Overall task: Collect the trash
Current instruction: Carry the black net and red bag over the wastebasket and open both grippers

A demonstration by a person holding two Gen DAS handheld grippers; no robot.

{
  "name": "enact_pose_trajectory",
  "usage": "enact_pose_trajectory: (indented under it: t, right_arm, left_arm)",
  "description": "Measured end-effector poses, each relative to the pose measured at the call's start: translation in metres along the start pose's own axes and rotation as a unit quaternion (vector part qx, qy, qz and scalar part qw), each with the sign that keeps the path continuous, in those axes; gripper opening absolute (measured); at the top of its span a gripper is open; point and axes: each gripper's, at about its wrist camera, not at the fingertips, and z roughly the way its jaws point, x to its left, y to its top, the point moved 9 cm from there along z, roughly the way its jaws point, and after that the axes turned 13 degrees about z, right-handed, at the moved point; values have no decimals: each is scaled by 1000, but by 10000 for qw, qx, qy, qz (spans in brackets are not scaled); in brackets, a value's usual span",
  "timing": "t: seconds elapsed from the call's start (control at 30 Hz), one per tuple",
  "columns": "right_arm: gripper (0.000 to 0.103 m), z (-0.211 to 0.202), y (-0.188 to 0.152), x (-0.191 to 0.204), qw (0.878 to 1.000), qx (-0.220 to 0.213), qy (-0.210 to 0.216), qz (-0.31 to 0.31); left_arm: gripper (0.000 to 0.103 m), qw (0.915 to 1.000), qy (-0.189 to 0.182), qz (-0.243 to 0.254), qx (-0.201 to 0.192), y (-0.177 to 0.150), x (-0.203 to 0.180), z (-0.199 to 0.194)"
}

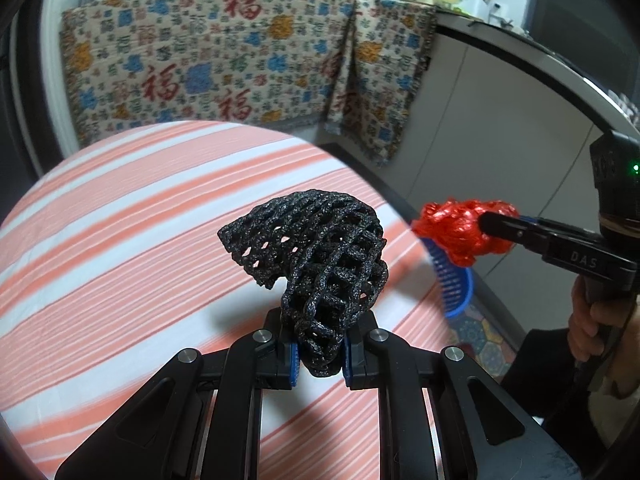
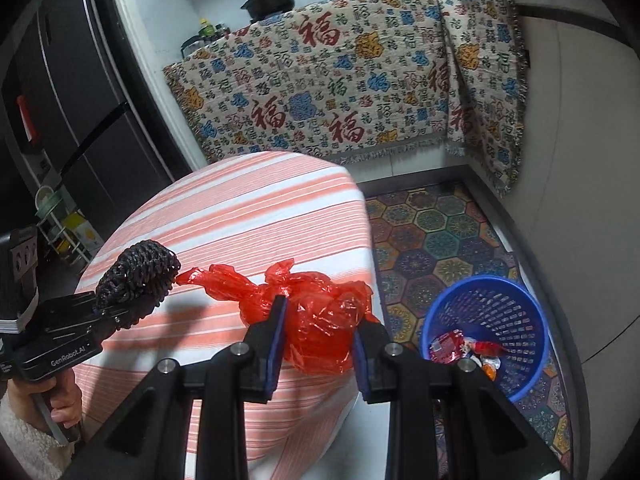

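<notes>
Left tongs (image 1: 318,356) clenched on a black foam fruit net (image 1: 320,256); the net's lower end is pinched between the blue pads and the rest fans up and out above the fingers, clear of the bench (image 1: 120,240). Same net visible in the right wrist view at the far left (image 2: 136,276), held above the bench's striped orange-and-white cloth.

Right tongs (image 2: 316,344) clenched on a crumpled red plastic bag (image 2: 316,316); the bag bulges between the two pads, with knotted ends sticking out toward the net. From the left wrist view the red bag (image 1: 460,228) hangs at the tip of the right tongs, past the bench's right edge and in front of the blue bin.

Blue perforated plastic waste basket (image 2: 516,300) stands on the patterned hexagon floor mat (image 2: 432,232), just beside the bench on the right. Inside it lie a few wrappers (image 2: 448,348), red and orange. In the left wrist view only part of the basket (image 1: 456,284) shows behind the bag.

A hand (image 2: 60,400) grips the left handle, fuzzy white sleeve below it. Background: patterned blanket (image 2: 340,92) draped over a kitchen counter, pots on top, dark fridge (image 2: 60,100) at left.
</notes>
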Motion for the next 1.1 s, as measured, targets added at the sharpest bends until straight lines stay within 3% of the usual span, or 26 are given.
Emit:
enact_pose_trajectory:
  t: [0.2,0.33,0.53,0.7,0.87,1.1]
  right_arm:
    - [29,-17,22,-39,9990,-226,-295,237]
    - [29,-32,41,-87,9956,-365,-716,483]
    - [29,-35,60,-159,9881,-221,-1264,847]
    - [29,-18,63,-215,9818,109,-1668,902]
    - [30,13,57,-266,9726,547,-1859,1282]
    - [32,58,42,-316,9595,1080,-2254,1301]
  left_arm:
    - [14,9980,-599,206,-46,38,-48,22]
    - [14,9943,-995,376,-40,67,-94,46]
    - [14,9876,-1488,477,174,94,-158,98]
    - [15,9842,-1588,634,456,102,-198,150]
    - [16,9827,-1558,503,863,97,-215,208]
    - [28,9818,-1441,242,1214,87,-227,263]
